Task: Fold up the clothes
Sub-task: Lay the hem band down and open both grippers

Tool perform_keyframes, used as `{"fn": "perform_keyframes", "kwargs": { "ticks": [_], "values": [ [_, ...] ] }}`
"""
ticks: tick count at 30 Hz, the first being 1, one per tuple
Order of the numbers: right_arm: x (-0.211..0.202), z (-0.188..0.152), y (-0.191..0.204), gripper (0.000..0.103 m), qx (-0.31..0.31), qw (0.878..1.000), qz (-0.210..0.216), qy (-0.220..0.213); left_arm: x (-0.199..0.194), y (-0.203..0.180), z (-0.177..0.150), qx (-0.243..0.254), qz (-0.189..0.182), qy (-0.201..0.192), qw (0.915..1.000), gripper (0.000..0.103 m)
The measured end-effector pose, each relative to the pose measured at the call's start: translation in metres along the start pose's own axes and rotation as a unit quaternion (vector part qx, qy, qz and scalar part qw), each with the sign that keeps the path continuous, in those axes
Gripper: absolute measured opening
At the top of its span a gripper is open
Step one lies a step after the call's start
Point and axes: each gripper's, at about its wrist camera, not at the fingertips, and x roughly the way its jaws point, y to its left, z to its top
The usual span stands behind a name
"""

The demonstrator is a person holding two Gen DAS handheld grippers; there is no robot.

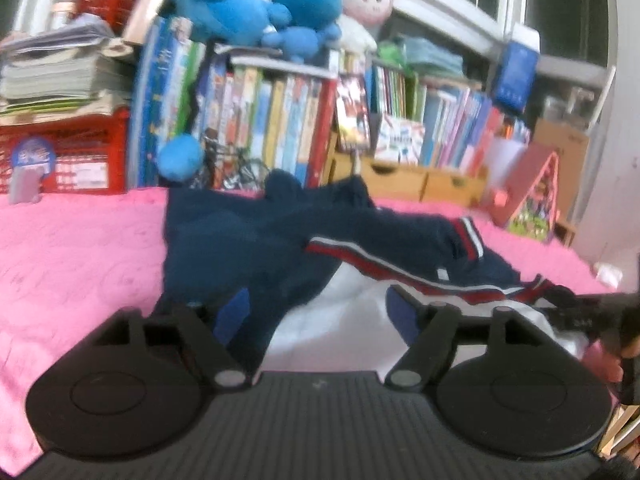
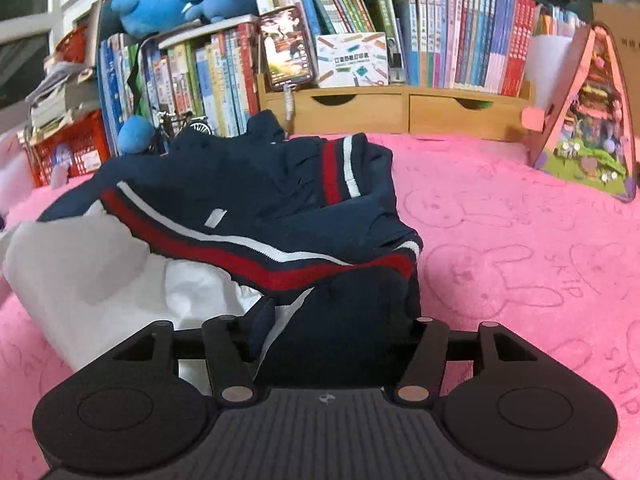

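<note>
Two grippers low over the navy jacket (image 2: pixel 256 200): left gripper (image 1: pixel 320 312) jaws apart, empty; right gripper (image 2: pixel 340 320) nearer, jaws apart astride the hem, stripe running leftward.

The left gripper (image 1: pixel 316 312) points forward and a little downward, its jaws standing wide apart with nothing pressed between its blue pads (image 1: pixel 232 314). The right gripper (image 2: pixel 340 320) tilts down more steeply, jaws partly open; only its left finger (image 2: pixel 262 326) shows, the other is hidden. At the right edge of the left wrist view a hand (image 1: pixel 624 344) shows, blurred
</note>
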Motion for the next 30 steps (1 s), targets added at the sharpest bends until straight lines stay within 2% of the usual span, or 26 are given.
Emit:
{"fn": "perform_keyframes", "kwargs": {
  "ticks": [3, 6, 10, 13, 20, 25, 27, 30],
  "values": [
    [-0.001, -0.001, 0.002, 0.06, -0.001, 1.0, 0.001, 0.0, 0.028, -0.002, 0.011, 0.018, 0.014, 0.02, 0.9995, 0.082],
    [-0.003, -0.002, 0.003, 0.061, -0.007, 1.0, -0.001, -0.003, 0.056, -0.002, 0.012, 0.044, 0.047, 0.054, 0.9965, 0.084],
    [-0.003, -0.003, 0.003, 0.062, -0.009, 1.0, 0.0, -0.003, 0.084, 0.004, -0.003, 0.047, 0.082, 0.123, 0.9879, 0.084],
    [-0.002, -0.003, 0.002, 0.064, -0.01, 1.0, 0.002, -0.002, 0.078, 0.003, -0.015, 0.049, 0.082, 0.104, 0.99, 0.085],
    [-0.001, -0.003, -0.001, 0.072, -0.007, 1.0, 0.008, 0.0, 0.069, 0.002, -0.019, 0.049, 0.08, 0.104, 0.9902, 0.085],
    [0.0, -0.003, -0.002, 0.074, -0.006, 1.0, 0.011, 0.0, 0.069, -0.002, -0.016, 0.046, 0.087, 0.104, 0.9897, 0.086],
    [0.0, -0.003, -0.003, 0.075, -0.006, 1.0, 0.01, 0.001, 0.067, -0.006, -0.011, 0.048, 0.089, 0.105, 0.9894, 0.079],
    [0.0, -0.003, -0.004, 0.075, -0.007, 1.0, 0.011, 0.001, 0.061, -0.012, 0.006, 0.075, 0.062, 0.071, 0.9928, 0.081]
  ]
}}
